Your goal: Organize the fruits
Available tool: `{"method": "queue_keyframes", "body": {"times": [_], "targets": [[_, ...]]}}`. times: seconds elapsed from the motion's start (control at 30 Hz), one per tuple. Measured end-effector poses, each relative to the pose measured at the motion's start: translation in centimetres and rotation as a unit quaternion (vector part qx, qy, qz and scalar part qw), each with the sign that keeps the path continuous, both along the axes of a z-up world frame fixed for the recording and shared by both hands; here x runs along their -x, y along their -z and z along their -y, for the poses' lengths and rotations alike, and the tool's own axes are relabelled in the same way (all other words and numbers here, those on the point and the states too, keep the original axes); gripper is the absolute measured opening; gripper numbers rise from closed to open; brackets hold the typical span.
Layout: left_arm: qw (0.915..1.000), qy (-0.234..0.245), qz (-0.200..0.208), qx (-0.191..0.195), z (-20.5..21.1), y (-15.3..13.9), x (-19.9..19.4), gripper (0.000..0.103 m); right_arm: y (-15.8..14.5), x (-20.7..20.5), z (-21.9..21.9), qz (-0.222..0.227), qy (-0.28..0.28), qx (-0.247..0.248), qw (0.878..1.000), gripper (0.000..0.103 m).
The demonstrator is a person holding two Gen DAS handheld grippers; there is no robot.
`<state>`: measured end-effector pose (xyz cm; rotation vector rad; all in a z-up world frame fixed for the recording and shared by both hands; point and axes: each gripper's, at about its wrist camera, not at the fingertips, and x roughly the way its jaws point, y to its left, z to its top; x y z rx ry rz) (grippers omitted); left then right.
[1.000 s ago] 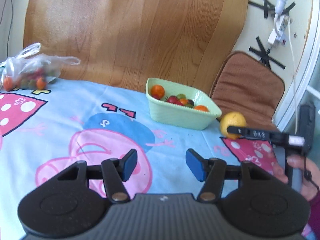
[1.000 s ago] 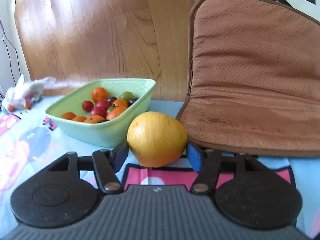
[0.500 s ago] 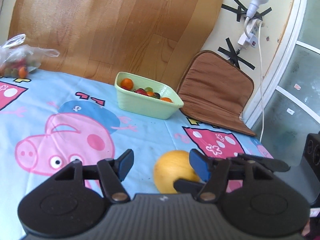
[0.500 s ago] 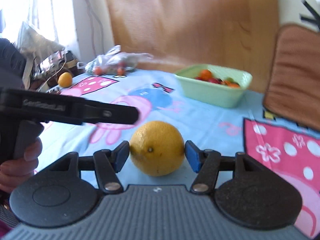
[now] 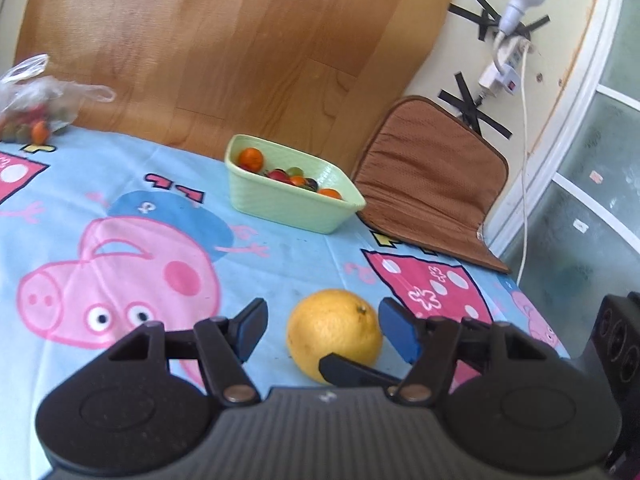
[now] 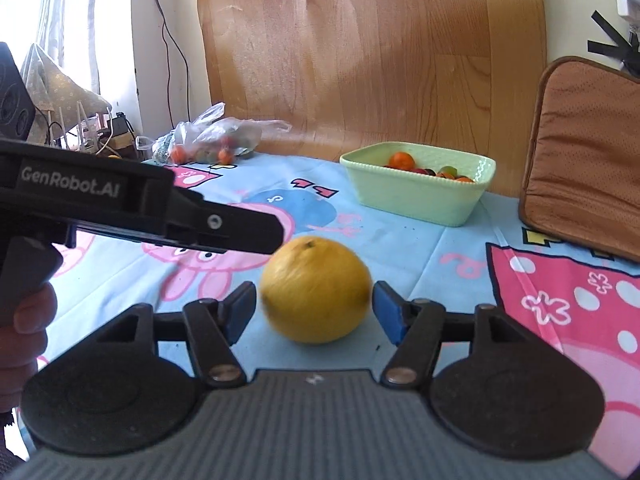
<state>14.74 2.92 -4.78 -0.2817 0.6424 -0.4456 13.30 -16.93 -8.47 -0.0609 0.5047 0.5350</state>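
I see a cartoon-print tabletop (image 5: 120, 184) against a wood-panel wall (image 5: 224, 40). The orange (image 6: 316, 290), stem up, sits between my open right claw (image 6: 314, 312); my left claw (image 5: 322, 330) is open too.

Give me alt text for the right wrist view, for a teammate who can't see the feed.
A large yellow citrus fruit sits on the cartoon-print tablecloth between the open right gripper fingers, with gaps on both sides. The left gripper reaches in from the left edge, just above the fruit. Behind stand a green bowl of small fruits and a plastic bag.
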Motion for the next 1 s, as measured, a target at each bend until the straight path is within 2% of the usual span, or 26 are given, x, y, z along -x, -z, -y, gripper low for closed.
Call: {"method": "queue_keyframes", "body": {"times": [0.13,0.2,0.27,0.33,0.4,0.53,0.73,0.87,1.0], "targets": [[0.9998,0.016,-0.004,-0.010,1.0,0.4,-0.1,0.065,-0.1,0.1,0.3,0.005,-0.002,0.003,1.000,0.068],[0.9997,0.019,-0.008,-0.016,1.4,0.6,-0.2,0.068,0.1,0.0,0.3,-0.002,-0.009,0.005,1.000,0.068],[0.9995,0.021,-0.013,-0.019,1.6,0.9,-0.5,0.076,0.3,0.0,0.2,-0.004,-0.013,0.009,1.000,0.068],[0.9994,0.023,-0.016,-0.022,1.8,1.1,-0.7,0.076,0.5,-0.2,0.1,-0.007,-0.015,0.013,1.000,0.068],[0.9992,0.025,-0.017,-0.025,2.1,1.4,-0.8,0.074,0.7,-0.4,0.1,-0.011,-0.016,0.016,1.000,0.068],[0.9990,0.024,-0.010,-0.036,2.4,1.6,-1.1,0.058,0.8,-0.9,0.1,-0.018,-0.024,0.013,0.999,0.067],[0.9996,0.018,-0.015,-0.016,1.7,1.1,-2.3,0.057,0.4,-1.6,0.0,-0.020,-0.015,-0.003,1.000,0.064],[0.9996,0.019,0.008,-0.018,2.0,-0.4,-3.9,0.057,-0.5,-2.4,0.0,0.003,-0.002,-0.012,1.000,0.064],[0.9985,0.020,0.039,-0.032,2.6,-2.5,-7.2,0.057,-2.2,-5.2,0.1,0.033,0.010,-0.020,0.999,0.064]]}}
